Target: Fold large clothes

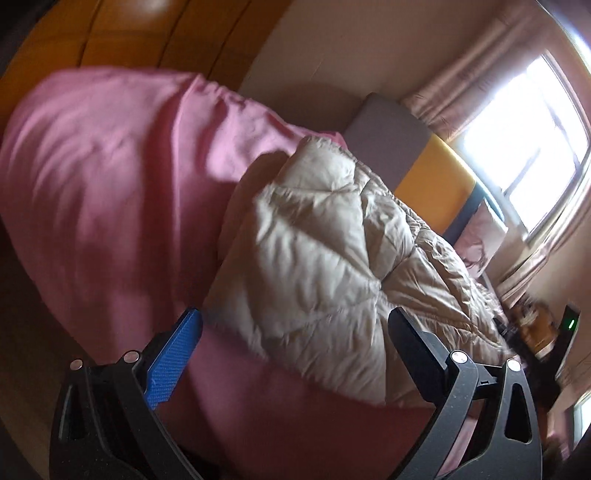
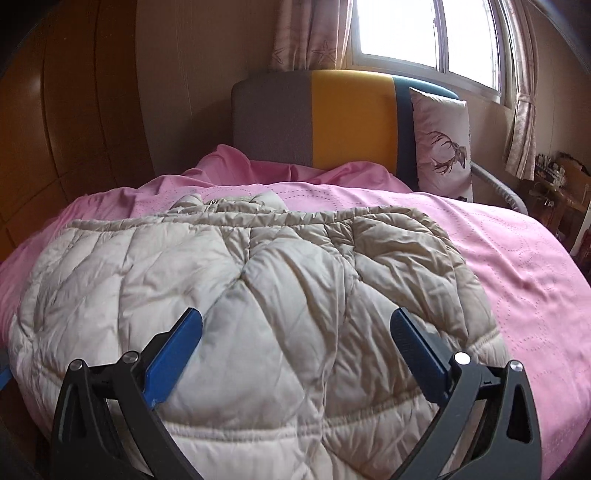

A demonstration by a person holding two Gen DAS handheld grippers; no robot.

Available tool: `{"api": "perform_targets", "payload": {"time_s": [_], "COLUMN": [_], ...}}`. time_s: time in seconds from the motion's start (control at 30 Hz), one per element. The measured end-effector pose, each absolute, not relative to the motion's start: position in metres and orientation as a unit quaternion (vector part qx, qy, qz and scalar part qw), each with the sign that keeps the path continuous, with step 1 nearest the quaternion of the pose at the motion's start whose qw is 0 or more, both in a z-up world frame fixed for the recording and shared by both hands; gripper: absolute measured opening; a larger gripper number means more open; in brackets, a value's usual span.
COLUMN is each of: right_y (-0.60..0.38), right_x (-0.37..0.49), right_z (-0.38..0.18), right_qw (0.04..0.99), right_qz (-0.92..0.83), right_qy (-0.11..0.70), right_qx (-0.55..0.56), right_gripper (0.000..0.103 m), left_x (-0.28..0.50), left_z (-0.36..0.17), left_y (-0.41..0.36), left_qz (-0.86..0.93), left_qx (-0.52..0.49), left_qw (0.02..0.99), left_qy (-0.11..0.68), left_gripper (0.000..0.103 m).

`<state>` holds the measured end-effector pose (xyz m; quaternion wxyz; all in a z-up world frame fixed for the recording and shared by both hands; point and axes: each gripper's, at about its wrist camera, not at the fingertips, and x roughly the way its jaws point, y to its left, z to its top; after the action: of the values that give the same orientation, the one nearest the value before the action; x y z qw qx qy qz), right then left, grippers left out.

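Note:
A beige quilted puffer jacket (image 2: 258, 288) lies spread on a bed with a pink sheet (image 2: 517, 266). Its collar points toward the headboard. My right gripper (image 2: 295, 325) is open and empty, hovering over the jacket's near part. In the left wrist view the jacket (image 1: 332, 258) shows from its left side, with the view tilted. My left gripper (image 1: 295, 325) is open and empty, above the jacket's near edge and the pink sheet (image 1: 103, 166).
A grey, yellow and blue headboard (image 2: 332, 118) stands at the bed's far end with a deer-print pillow (image 2: 441, 144) against it. A wooden wardrobe (image 2: 74, 122) is at the left. A window with curtains (image 2: 424, 33) and a cluttered side table (image 2: 554, 184) are at the right.

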<state>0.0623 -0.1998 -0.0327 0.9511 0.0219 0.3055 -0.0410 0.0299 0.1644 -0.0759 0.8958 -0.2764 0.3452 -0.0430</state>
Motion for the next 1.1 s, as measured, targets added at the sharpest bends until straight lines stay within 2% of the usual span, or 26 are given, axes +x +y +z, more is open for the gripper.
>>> {"api": "perform_targets", "payload": {"time_s": [0.13, 0.2, 0.33, 0.57, 0.63, 0.67, 0.77, 0.87, 0.93, 1.1], "right_y": [-0.197, -0.2, -0.199, -0.201, -0.202, -0.202, -0.204, -0.203, -0.2, -0.191], "right_x": [0.062, 0.062, 0.057, 0.054, 0.054, 0.054, 0.052, 0.046, 0.039, 0.031], "right_z": [-0.055, -0.063, -0.071, -0.073, -0.074, -0.074, -0.074, -0.072, -0.07, -0.047], "right_qw": [0.946, 0.947, 0.955, 0.957, 0.957, 0.957, 0.957, 0.954, 0.95, 0.935], "right_qz": [-0.039, -0.036, -0.038, -0.034, -0.034, -0.034, -0.034, -0.033, -0.028, 0.026], "right_qy": [0.322, 0.32, 0.294, 0.288, 0.287, 0.287, 0.288, 0.295, 0.309, 0.353], "right_qx": [0.005, 0.019, 0.021, 0.028, 0.029, 0.03, 0.032, 0.032, 0.03, 0.03], "right_gripper": [0.101, 0.101, 0.101, 0.101, 0.101, 0.101, 0.101, 0.101, 0.101, 0.101], "left_x": [0.029, 0.033, 0.045, 0.067, 0.071, 0.073, 0.085, 0.086, 0.077, 0.045], "left_z": [-0.089, -0.092, -0.099, -0.113, -0.11, -0.11, -0.118, -0.123, -0.114, -0.116], "left_y": [0.157, 0.149, 0.146, 0.156, 0.153, 0.15, 0.149, 0.162, 0.171, 0.195], "left_qz": [-0.088, -0.118, -0.144, -0.093, -0.104, -0.108, -0.126, -0.15, -0.182, -0.22], "left_qx": [-0.308, -0.318, -0.359, -0.458, -0.466, -0.47, -0.493, -0.52, -0.516, -0.489], "left_qw": [0.87, 0.858, 0.835, 0.811, 0.808, 0.806, 0.79, 0.772, 0.773, 0.788], "left_qy": [0.376, 0.386, 0.391, 0.352, 0.345, 0.344, 0.341, 0.335, 0.323, 0.302], "left_gripper": [0.098, 0.089, 0.089, 0.089, 0.082, 0.074, 0.042, 0.027, 0.023, 0.022]}}
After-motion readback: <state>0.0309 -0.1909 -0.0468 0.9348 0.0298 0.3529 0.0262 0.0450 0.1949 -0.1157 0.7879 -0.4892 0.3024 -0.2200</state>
